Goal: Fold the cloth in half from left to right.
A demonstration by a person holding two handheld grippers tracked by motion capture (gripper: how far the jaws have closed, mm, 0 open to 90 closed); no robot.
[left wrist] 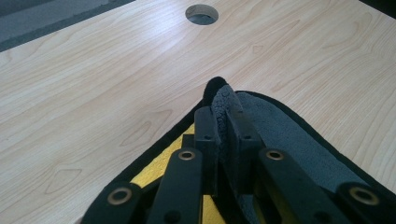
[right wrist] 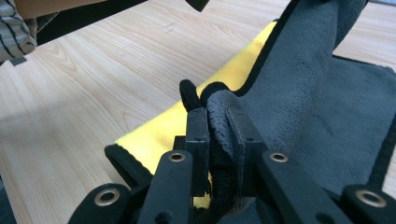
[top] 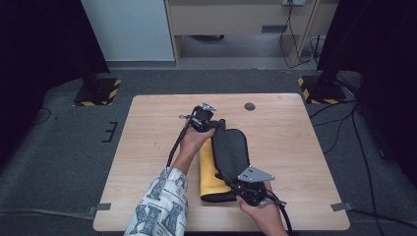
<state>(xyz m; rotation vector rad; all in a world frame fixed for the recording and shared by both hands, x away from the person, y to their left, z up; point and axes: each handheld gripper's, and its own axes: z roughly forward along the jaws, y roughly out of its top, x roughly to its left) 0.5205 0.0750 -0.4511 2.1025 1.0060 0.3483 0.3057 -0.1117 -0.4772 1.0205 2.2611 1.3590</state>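
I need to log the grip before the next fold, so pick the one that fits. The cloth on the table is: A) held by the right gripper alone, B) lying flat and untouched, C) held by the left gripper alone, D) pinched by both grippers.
D: the left gripper and the right gripper each have their fingers closed on an edge of the grey and yellow cloth.

No readable text, label, brand name or number appears in any view. The only sign-like marks are yellow-and-black hazard stripes on two dark floor stand bases [top: 97,92], at the upper left and upper right of the high view.
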